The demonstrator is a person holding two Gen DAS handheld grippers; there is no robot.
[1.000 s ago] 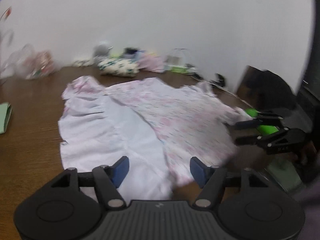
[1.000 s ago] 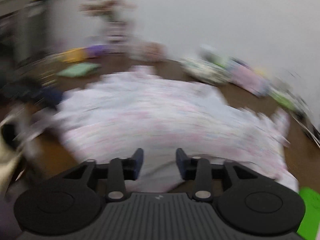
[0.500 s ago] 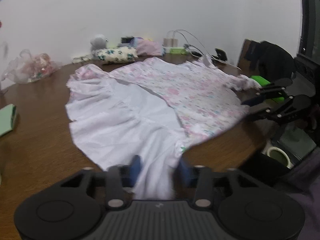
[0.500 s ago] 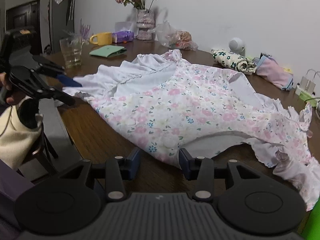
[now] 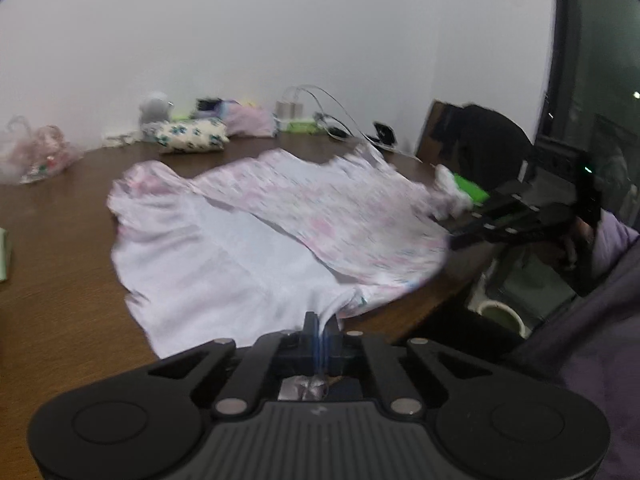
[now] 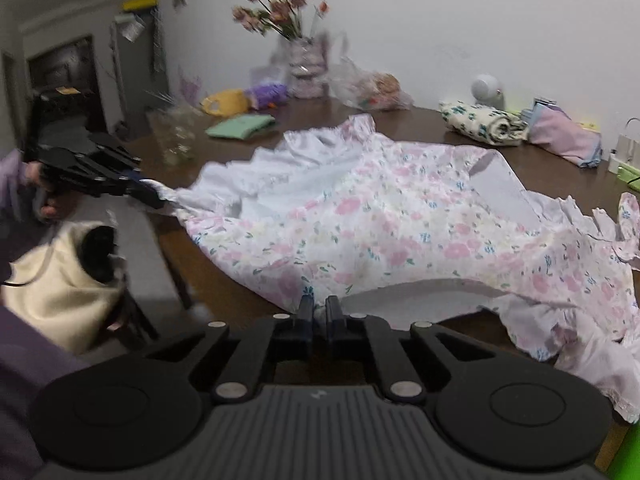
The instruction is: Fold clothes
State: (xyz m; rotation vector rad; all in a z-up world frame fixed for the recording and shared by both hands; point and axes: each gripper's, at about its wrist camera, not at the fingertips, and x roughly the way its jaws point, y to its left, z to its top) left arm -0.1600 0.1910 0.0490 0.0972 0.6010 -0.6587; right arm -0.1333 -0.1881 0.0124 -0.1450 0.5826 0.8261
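A white and pink floral dress (image 5: 280, 232) lies spread on the brown wooden table (image 5: 52, 280), part of it turned over to show its white lining. My left gripper (image 5: 320, 332) is shut on the white hem at the table's near edge. My right gripper (image 6: 319, 312) is shut on the floral hem of the dress (image 6: 380, 216) at the table's front edge. Each gripper shows in the other's view: the right gripper (image 5: 460, 236) at the dress's right edge, the left gripper (image 6: 154, 200) pinching a stretched corner at the left.
Rolled floral cloth (image 6: 480, 124) and a pink folded garment (image 6: 564, 136) lie at the back. A flower vase (image 6: 304, 68), yellow mug (image 6: 224, 104), drinking glass (image 6: 176, 140) and green folded cloth (image 6: 240, 126) stand far left. A dark chair (image 5: 480, 140) is beside the table.
Both grippers went from open to shut on the dress hem. The left gripper pulls its corner taut toward the table edge.
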